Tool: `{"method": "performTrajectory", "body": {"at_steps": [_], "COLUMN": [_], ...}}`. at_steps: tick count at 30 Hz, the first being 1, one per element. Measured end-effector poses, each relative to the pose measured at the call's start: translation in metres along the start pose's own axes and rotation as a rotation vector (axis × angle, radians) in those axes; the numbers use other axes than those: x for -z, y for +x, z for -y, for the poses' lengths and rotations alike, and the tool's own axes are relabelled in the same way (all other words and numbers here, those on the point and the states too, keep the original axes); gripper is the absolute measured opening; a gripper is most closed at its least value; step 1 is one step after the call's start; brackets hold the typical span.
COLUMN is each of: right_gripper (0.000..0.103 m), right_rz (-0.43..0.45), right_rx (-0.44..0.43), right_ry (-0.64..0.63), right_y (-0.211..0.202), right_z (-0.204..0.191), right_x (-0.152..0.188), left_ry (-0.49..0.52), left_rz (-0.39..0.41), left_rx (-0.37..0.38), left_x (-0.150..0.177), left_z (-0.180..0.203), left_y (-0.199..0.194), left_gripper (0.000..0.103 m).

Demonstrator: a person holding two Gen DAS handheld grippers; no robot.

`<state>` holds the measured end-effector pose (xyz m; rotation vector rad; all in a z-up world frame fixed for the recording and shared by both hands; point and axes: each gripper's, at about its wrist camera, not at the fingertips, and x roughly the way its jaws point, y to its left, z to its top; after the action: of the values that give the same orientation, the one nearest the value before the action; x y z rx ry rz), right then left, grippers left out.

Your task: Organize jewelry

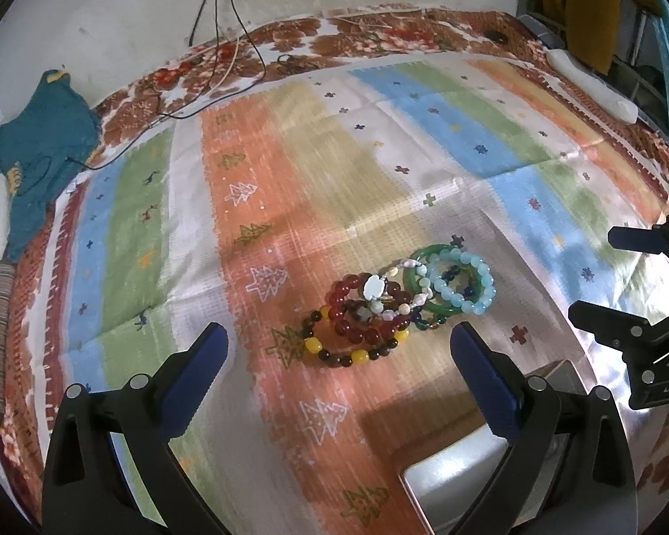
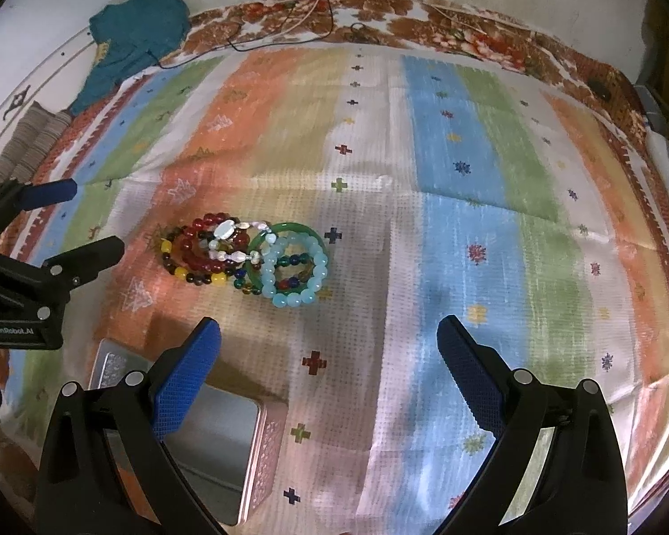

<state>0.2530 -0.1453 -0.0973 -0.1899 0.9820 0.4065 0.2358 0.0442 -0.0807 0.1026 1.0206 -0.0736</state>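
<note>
A heap of bead bracelets lies on the striped cloth: a dark red bead bracelet [image 1: 370, 312] [image 2: 205, 240], a yellow-and-brown one [image 1: 339, 354] [image 2: 187, 274], a green bangle [image 1: 423, 285] [image 2: 285, 229] and a pale blue bead bracelet [image 1: 464, 287] [image 2: 296, 267]. My left gripper [image 1: 339, 347] stands open just in front of the heap, empty. My right gripper [image 2: 328, 343] is open too, nearer than the heap and to its right, empty. A silver-lined pink tin box [image 2: 263, 446] [image 1: 464, 468] sits open near the front edge, partly hidden by the fingers.
The striped cloth [image 2: 446, 156] covers a floral bedspread [image 1: 379, 35]. A teal garment [image 1: 40, 147] [image 2: 134, 31] lies at the far left, with cables [image 1: 227, 44] trailing from the wall. A white object [image 1: 593, 84] rests on the far right edge.
</note>
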Motion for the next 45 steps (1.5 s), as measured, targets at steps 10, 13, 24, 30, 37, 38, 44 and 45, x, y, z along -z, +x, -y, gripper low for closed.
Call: {"method": "performTrajectory", "body": {"at_steps": [10, 13, 24, 30, 37, 38, 44, 45], "right_gripper": [0.098, 0.098, 0.098, 0.098, 0.098, 0.098, 0.087, 0.087], "right_rz": [-0.031, -0.046, -0.088, -0.118, -0.132, -0.137, -0.164, -0.166], "right_rx": [-0.011, -0.01, -0.013, -0.014, -0.023, -0.023, -0.026, -0.023], "right_ry": [0.018, 0.019, 0.028, 0.044, 0.044, 0.043, 0.044, 0.044], "right_y": [0.017, 0.025, 0.048, 0.063, 0.071, 0.073, 0.083, 0.084], "right_z": [0.005, 0.006, 0.01, 0.014, 0.011, 0.011, 0.01, 0.01], "right_x": [-0.009, -0.012, -0.021, -0.024, -0.03, -0.03, -0.032, -0.032], "left_ry": [0.042, 0.044, 0.083, 0.099, 0.132, 0.136, 0.161, 0.164], "left_rz": [-0.021, -0.033, -0.068, -0.105, -0.134, -0.139, -0.155, -0.157], "left_rx": [0.014, 0.036, 0.066, 0.072, 0.12, 0.123, 0.143, 0.145], "left_x": [-0.011, -0.015, -0.027, -0.032, -0.036, -0.036, -0.04, -0.04], "left_z": [0.001, 0.001, 0.0, -0.002, 0.0, 0.001, 0.005, 0.006], "left_y": [0.021, 0.029, 0.057, 0.075, 0.093, 0.095, 0.106, 0.107], "left_gripper": [0.097, 0.097, 0.096, 0.089, 0.077, 0.077, 0.07, 0.068]}}
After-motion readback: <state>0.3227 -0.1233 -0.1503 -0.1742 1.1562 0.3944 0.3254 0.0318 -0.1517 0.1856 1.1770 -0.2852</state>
